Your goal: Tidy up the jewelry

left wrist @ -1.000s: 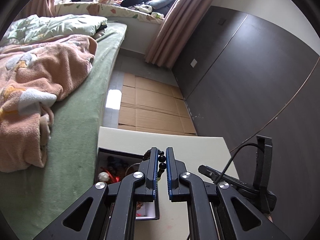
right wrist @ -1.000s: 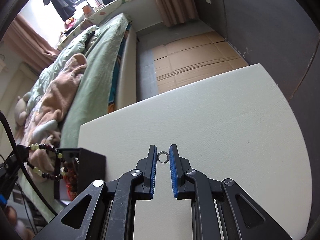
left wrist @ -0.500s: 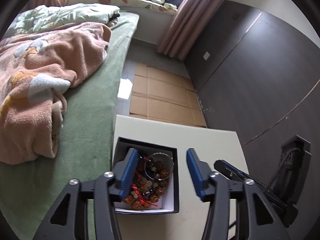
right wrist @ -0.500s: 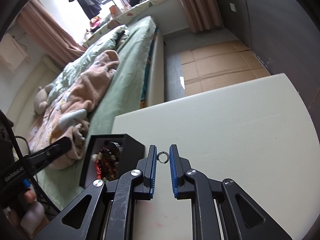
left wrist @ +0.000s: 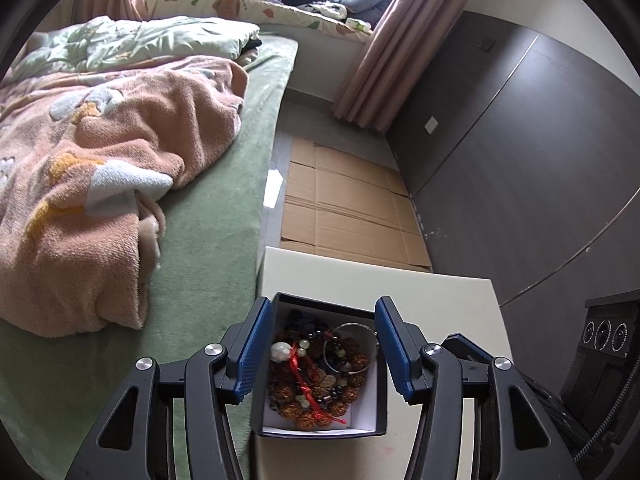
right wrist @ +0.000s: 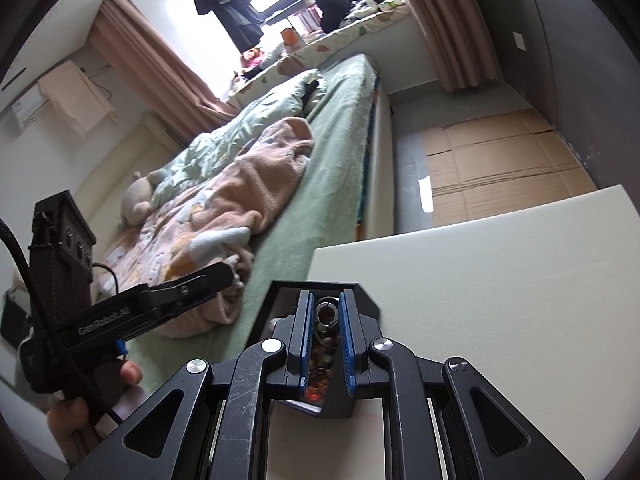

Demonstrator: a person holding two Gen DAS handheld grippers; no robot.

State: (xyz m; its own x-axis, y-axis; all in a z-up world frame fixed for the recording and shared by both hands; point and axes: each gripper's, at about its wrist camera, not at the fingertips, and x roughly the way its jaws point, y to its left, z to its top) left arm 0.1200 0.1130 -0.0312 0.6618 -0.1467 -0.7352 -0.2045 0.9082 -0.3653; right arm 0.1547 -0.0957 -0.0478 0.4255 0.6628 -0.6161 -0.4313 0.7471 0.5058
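A black jewelry box (left wrist: 320, 435) with a white lining stands on the cream table (left wrist: 400, 288), near its left edge. It holds a heap of brown and dark bead bracelets (left wrist: 316, 376) and a silver bangle (left wrist: 352, 348). My left gripper (left wrist: 323, 308) hovers over it, open, with one finger on each side of the box and nothing between the pads. My right gripper (right wrist: 325, 300) is shut on a small silver ring (right wrist: 326, 312), right above the same box (right wrist: 360, 296). The left gripper's finger (right wrist: 188, 290) shows at the left of the right wrist view.
A bed with a green sheet (left wrist: 200, 240) and a pink blanket (left wrist: 100, 184) runs along the table's left side. Flattened cardboard (left wrist: 344, 208) covers the floor beyond the table. A dark wall (left wrist: 520, 160) is on the right. A hand (right wrist: 96, 396) holds the left gripper.
My left gripper opened and let go of the bead bracelet, which now lies in the box. My right gripper carried the ring leftward across the table to above the box.
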